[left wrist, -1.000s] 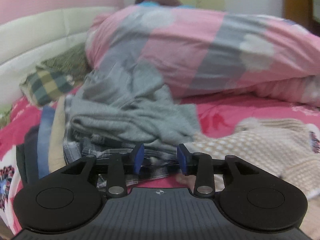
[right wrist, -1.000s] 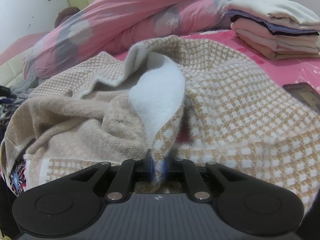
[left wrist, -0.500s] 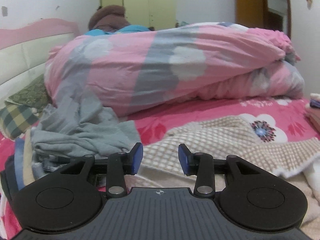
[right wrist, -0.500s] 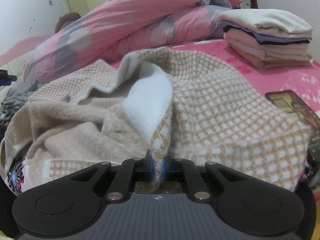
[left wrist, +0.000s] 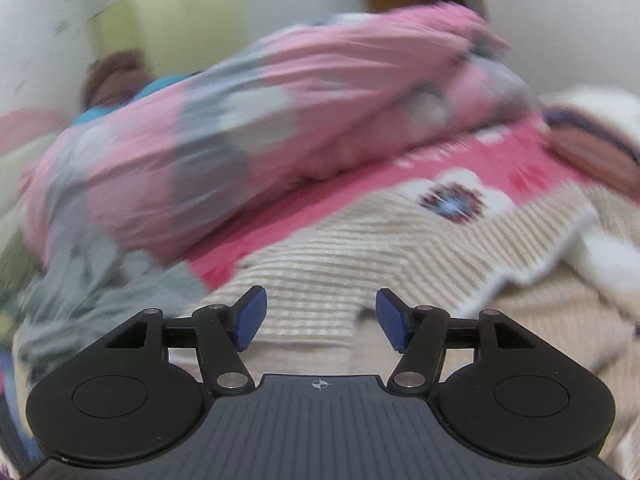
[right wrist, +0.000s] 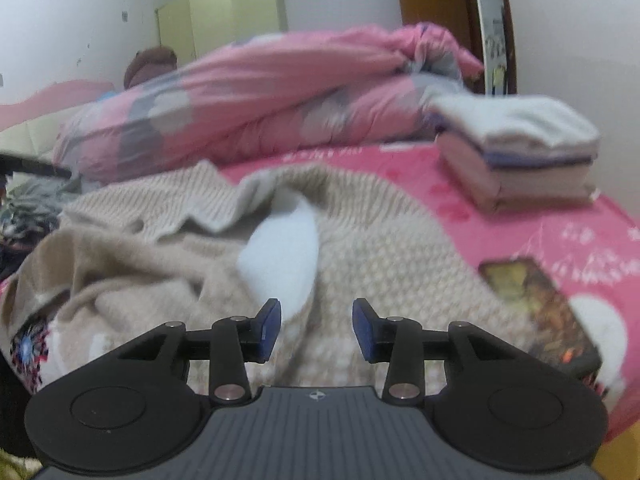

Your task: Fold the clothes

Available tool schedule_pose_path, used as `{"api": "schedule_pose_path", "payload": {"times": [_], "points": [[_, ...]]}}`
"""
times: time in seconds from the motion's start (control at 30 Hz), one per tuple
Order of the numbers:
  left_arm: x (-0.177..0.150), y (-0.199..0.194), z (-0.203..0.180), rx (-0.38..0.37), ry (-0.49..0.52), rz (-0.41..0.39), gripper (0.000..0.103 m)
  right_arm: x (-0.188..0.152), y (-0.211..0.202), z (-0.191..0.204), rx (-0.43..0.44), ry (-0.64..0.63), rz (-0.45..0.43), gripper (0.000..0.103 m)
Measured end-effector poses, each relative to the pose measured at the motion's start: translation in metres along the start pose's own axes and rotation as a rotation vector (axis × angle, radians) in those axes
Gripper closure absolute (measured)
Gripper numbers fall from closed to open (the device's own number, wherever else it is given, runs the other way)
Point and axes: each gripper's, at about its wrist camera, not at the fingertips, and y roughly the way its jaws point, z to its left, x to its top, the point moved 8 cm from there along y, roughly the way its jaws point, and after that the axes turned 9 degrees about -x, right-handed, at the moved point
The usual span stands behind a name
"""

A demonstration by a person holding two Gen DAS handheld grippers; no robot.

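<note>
A bed with a pink flowered sheet [right wrist: 472, 184] fills both views, in a room with pale walls, a yellow-green wardrobe [right wrist: 224, 20] at the back and a brown wooden door frame [right wrist: 436, 8] to the right. A bulky pink and grey quilt [right wrist: 260, 100] is heaped across the far side of the bed. In the right wrist view, a neat stack of folded clothes [right wrist: 520, 152] sits on the sheet to the right, a white piece on top and pinkish and purple layers under it. Nearer, a flat dark item with a printed cover [right wrist: 536, 308], perhaps a phone, lies on the sheet just beside the sweater's right edge. A loose pile of grey and mixed clothes [left wrist: 100, 288] lies at the left side of the bed, against the quilt; the left wrist view is blurred.

The beige checked sweater [right wrist: 392, 248] lies spread and rumpled in the middle of the bed, one fold turned up to show its white lining [right wrist: 280, 260].

The right claw [right wrist: 316, 330] is released, its blue pads apart and nothing between them, held low over the near edge of the sweater. The left claw [left wrist: 318, 318] is also released, pads spread wide, hovering over the sweater's left part.
</note>
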Motion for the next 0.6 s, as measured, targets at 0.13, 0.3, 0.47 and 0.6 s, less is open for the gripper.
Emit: {"api": "schedule_pose_path", "payload": {"times": [0.13, 0.3, 0.47, 0.6], "points": [[-0.009, 0.027, -0.037, -0.044, 0.175, 0.039, 0.042, 0.024, 0.016, 0.019, -0.001, -0.082, -0.052, 0.061], [-0.020, 0.067, -0.049, -0.003, 0.335, 0.099, 0.042, 0.053, 0.047, 0.047, -0.030, -0.215, -0.110, 0.061], [-0.031, 0.104, -0.029, 0.076, 0.473, 0.133, 0.042, 0.063, 0.086, 0.058, -0.040, -0.256, -0.080, 0.061], [-0.054, 0.130, -0.037, 0.060, 0.671, 0.146, 0.042, 0.065, 0.116, 0.064, -0.043, -0.273, -0.037, 0.059]]}}
